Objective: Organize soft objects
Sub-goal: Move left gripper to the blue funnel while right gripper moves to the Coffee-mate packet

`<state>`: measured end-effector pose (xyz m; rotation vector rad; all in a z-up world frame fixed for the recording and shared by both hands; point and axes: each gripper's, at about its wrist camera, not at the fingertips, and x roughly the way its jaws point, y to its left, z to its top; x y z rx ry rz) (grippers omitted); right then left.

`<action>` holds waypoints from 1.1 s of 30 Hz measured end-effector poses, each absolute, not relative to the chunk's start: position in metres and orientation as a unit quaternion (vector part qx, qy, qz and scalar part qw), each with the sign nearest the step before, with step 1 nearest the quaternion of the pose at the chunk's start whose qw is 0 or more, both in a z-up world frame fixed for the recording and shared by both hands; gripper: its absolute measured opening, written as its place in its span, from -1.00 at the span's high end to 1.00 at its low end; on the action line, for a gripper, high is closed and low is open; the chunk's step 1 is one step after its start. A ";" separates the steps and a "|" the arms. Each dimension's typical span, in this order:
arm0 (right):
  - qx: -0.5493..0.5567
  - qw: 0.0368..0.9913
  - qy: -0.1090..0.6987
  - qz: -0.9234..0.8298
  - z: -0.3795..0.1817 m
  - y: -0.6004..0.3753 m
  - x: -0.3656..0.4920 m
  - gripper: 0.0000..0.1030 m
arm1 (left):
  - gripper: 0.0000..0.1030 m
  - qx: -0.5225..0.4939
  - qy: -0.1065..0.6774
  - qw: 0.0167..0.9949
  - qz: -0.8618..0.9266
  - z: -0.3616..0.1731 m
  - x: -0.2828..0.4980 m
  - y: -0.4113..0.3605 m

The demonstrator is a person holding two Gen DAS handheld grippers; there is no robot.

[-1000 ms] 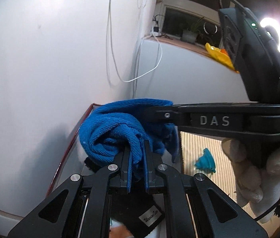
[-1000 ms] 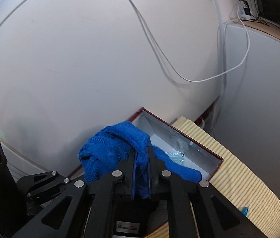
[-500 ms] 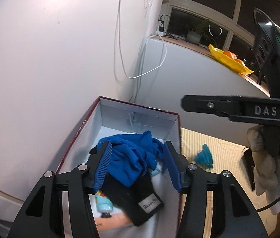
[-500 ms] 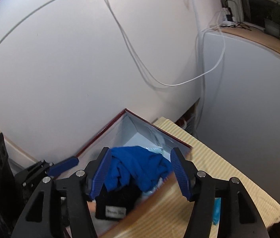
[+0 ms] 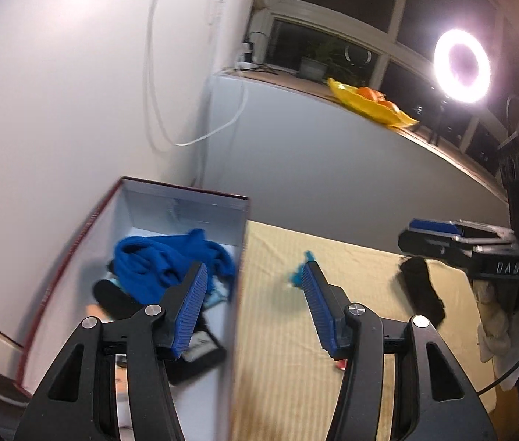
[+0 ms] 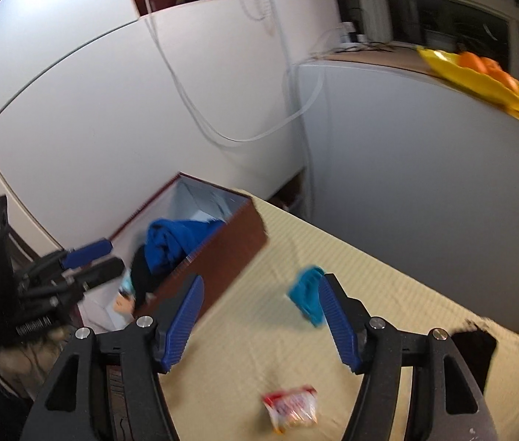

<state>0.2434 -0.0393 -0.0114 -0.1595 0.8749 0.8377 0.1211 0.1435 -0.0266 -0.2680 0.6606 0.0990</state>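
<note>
A blue cloth [image 5: 163, 261] lies crumpled inside the dark red box [image 5: 185, 188], on top of a black item [image 5: 116, 296]. It also shows in the right wrist view [image 6: 174, 239] inside the same box [image 6: 233, 246]. My left gripper [image 5: 253, 308] is open and empty, above the box's right wall. My right gripper [image 6: 259, 316] is open and empty over the yellow striped mat [image 6: 388, 316]. A small teal cloth [image 6: 307, 294] lies on the mat by its right finger; it also shows in the left wrist view [image 5: 298, 275]. A black cloth [image 5: 421, 290] lies further right.
A red-and-white packet [image 6: 292, 408] lies on the mat near me. White walls and a hanging cable [image 5: 193, 139] stand behind the box. A ledge holds a yellow bag [image 5: 369, 106]. A ring light [image 5: 461, 66] shines at the upper right.
Both grippers opened and let go of the blue cloth, which dropped into the box. Both have pulled back and swung right toward the mat.
</note>
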 end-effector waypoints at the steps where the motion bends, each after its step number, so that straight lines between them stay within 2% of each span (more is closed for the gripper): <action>1: -0.076 0.822 0.410 0.389 -0.012 -0.046 0.242 -0.19 | -0.03 -0.129 0.323 0.936 0.042 -0.026 0.121 0.137; 13: -0.083 0.822 0.431 0.364 -0.056 -0.126 0.212 -0.19 | -0.03 -0.112 0.356 0.928 -0.005 -0.047 0.142 0.081; 27: -0.119 0.791 0.449 0.398 -0.100 -0.119 0.192 -0.20 | -0.03 -0.122 0.405 0.906 0.002 -0.088 0.202 0.053; 33: -0.140 0.785 0.446 0.407 -0.116 -0.111 0.188 -0.27 | -0.03 -0.133 0.421 0.897 0.025 -0.109 0.231 0.053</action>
